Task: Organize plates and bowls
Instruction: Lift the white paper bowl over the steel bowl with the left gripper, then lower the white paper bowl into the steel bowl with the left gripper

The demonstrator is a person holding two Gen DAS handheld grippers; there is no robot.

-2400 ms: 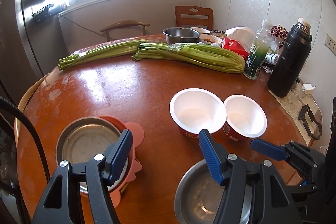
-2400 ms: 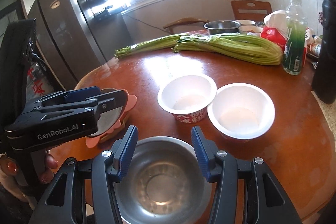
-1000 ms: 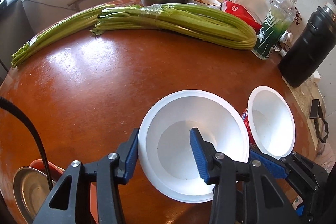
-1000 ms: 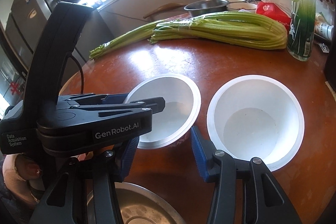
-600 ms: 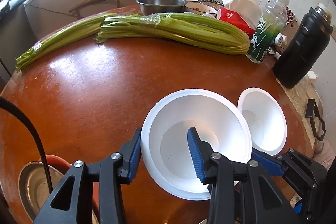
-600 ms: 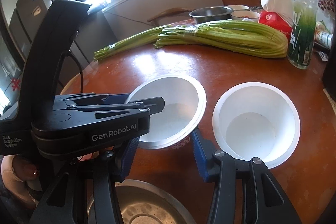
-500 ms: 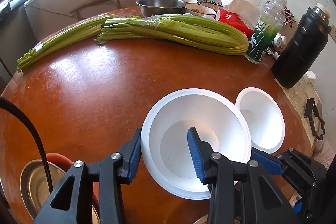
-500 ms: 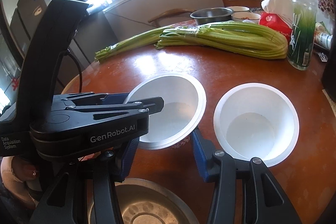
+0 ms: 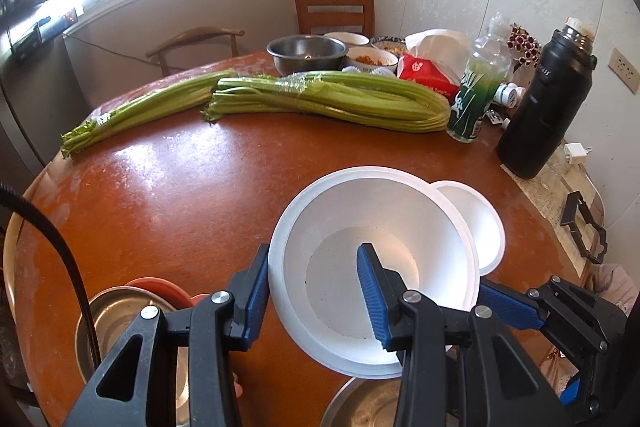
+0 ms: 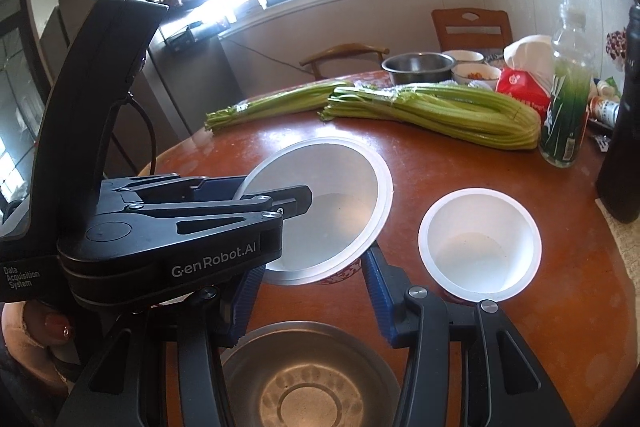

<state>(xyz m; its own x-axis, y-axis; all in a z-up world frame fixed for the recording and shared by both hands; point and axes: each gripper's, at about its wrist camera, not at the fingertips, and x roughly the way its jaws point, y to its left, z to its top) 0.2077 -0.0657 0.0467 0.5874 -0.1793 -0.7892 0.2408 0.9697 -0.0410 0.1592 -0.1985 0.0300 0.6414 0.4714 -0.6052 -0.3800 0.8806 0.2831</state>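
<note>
My left gripper (image 9: 312,291) is shut on the near rim of a white paper bowl (image 9: 372,227), one finger outside the wall and one inside. The bowl (image 10: 340,179) hangs tilted above the brown round table (image 9: 180,207). A second white bowl (image 10: 480,247) stands on the table just right of it, partly covered in the left wrist view. My right gripper (image 10: 310,299) stands open just below the held bowl's red side, with no pad seen pressing on it. Under it sits a steel bowl (image 10: 304,387).
A steel dish on an orange plate (image 9: 120,327) sits at the near left. Two celery bundles (image 9: 328,99) lie across the far half. Behind them stand a green bottle (image 9: 476,95), a black flask (image 9: 544,107), a steel bowl (image 9: 306,51) and food dishes.
Both grippers have risen and drawn back, and the white bowl has come up off the table with the left one. The second bowl looks smaller, and more of the near steel bowl shows.
</note>
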